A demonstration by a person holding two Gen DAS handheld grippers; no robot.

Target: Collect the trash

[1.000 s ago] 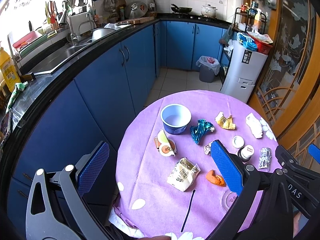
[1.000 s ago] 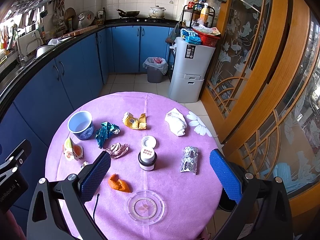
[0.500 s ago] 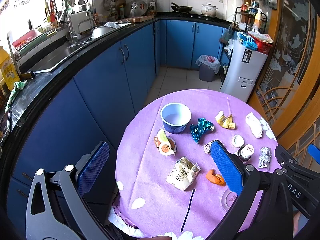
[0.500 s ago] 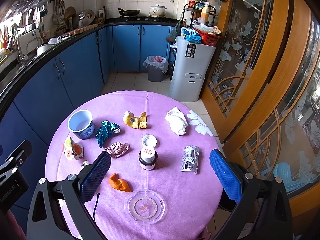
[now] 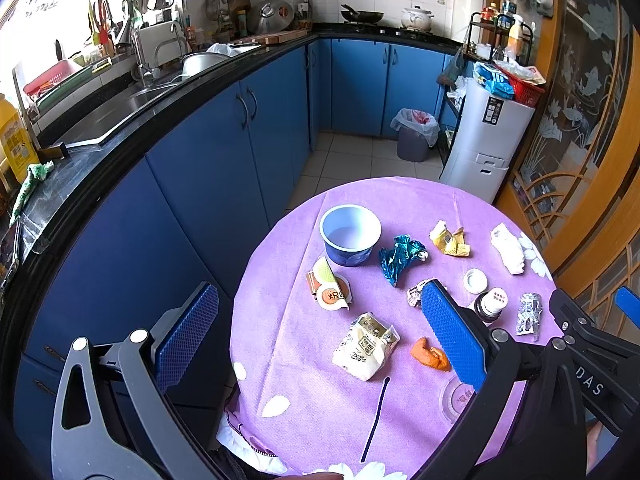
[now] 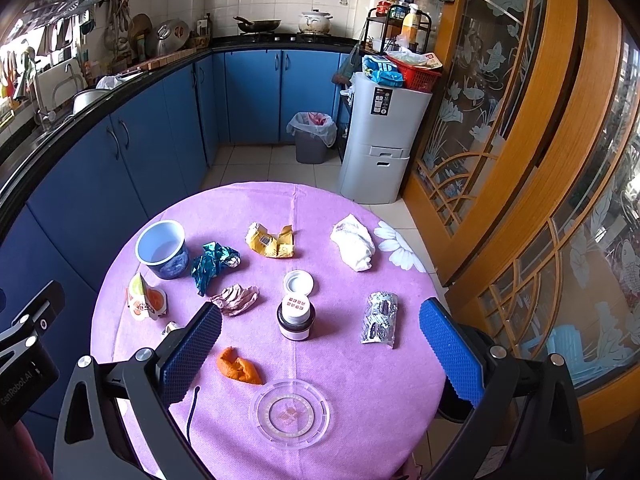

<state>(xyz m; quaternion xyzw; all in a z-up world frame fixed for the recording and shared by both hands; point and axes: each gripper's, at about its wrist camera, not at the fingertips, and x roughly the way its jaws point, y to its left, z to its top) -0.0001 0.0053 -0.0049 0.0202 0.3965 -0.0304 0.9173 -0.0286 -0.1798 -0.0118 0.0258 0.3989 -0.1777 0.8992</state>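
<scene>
1. On the round worktop (image 6: 360,420) with the purple cloth, the trash lies spread out, and nothing is picked up yet.
2. The left gripper (image 5: 316,344) hangs over the near left edge. Its fingers are wide apart and hold nothing.
3. The right gripper (image 6: 320,356) hangs over the near edge. Its fingers are wide apart and empty too.
4. In the middle lie a blue foil wrapper (image 6: 212,264), a yellow wrapper (image 6: 270,240) and a pink crumpled paper (image 6: 236,298). A white tissue (image 6: 354,246) sits near the far right edge.
5. An orange peel (image 6: 238,368) and a clear lid (image 6: 290,408) lie by the near edge. A white snack bag (image 5: 366,346) is there as well.
6. A silver packet (image 6: 380,318) lies toward the right edge.
7. The small bottle (image 6: 296,318) stands open, with its cap (image 6: 298,282) just beside it. A bump from a finger could tip it and spill it.
8. The blue cup (image 6: 162,248) near the left edge could fall over the same way.
9. The wrappers are light and flat. The fingers could pinch the cloth with them and drag everything.
10. The trash bin (image 6: 312,136) stands on the floor, well apart from the worktop, so a loose hold could drop things on the way.
</scene>
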